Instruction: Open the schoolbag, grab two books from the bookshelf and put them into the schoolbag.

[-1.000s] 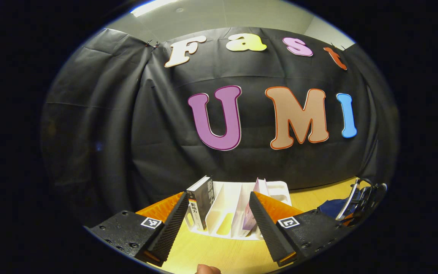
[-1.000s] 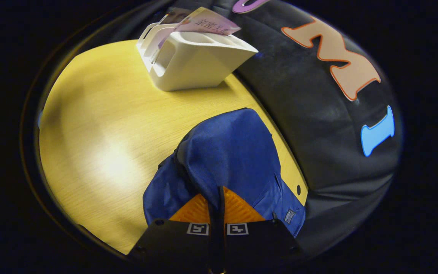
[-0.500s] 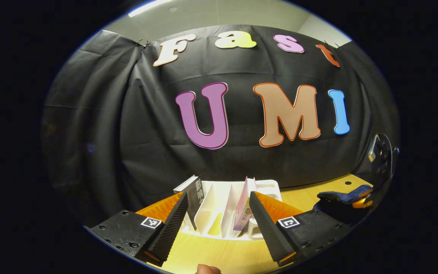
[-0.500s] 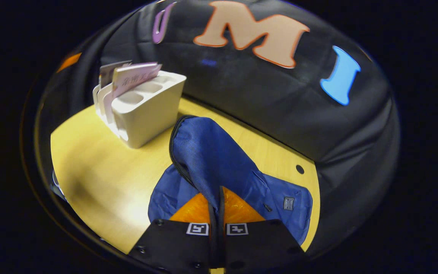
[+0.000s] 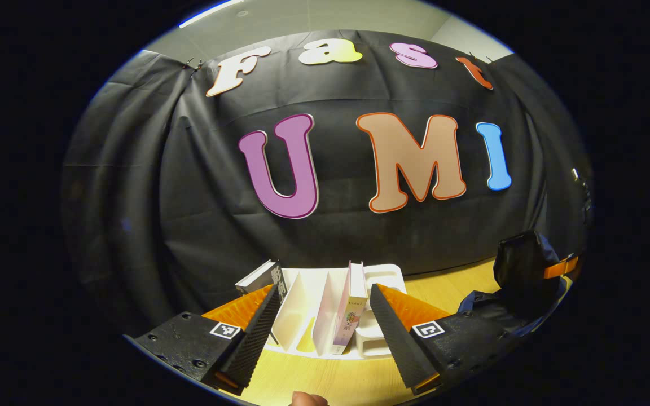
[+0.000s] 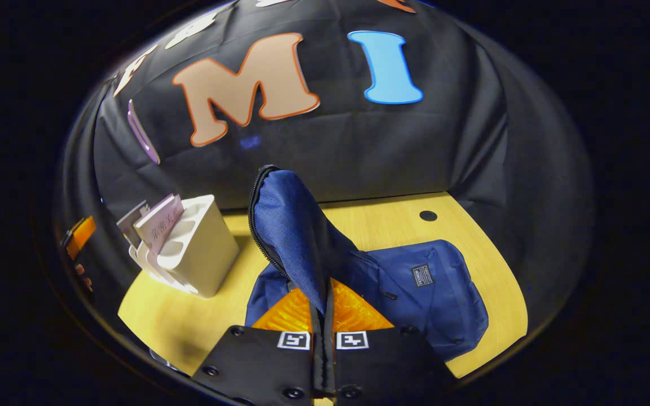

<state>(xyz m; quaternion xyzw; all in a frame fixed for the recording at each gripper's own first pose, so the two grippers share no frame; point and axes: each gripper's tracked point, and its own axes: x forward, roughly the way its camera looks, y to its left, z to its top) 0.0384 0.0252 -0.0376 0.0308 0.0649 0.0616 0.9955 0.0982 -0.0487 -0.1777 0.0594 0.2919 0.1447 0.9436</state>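
The blue schoolbag (image 6: 426, 293) lies on the yellow table, and my right gripper (image 6: 325, 301) is shut on its unzipped front flap (image 6: 291, 225), holding it up. A white bookshelf (image 6: 201, 248) stands to the left of the bag with a pink book (image 6: 158, 223) in it. In the left gripper view, the bookshelf (image 5: 302, 307) sits just beyond my open left gripper (image 5: 319, 313), between its fingers. A dark book (image 5: 263, 277) leans in its left slot and the pink book (image 5: 350, 310) stands in a middle slot. The right gripper (image 5: 534, 265) shows far right over the bag.
The black cloth wall (image 5: 325, 237) runs close behind the bookshelf and bag. The yellow table (image 6: 471, 225) has a small round hole (image 6: 428, 215) near its back right. A fingertip (image 5: 308, 399) shows at the bottom of the left gripper view.
My right gripper has lifted and swung the bag's flap upward, tilting its view level. My left gripper has shifted so the bookshelf sits more centred between its fingers.
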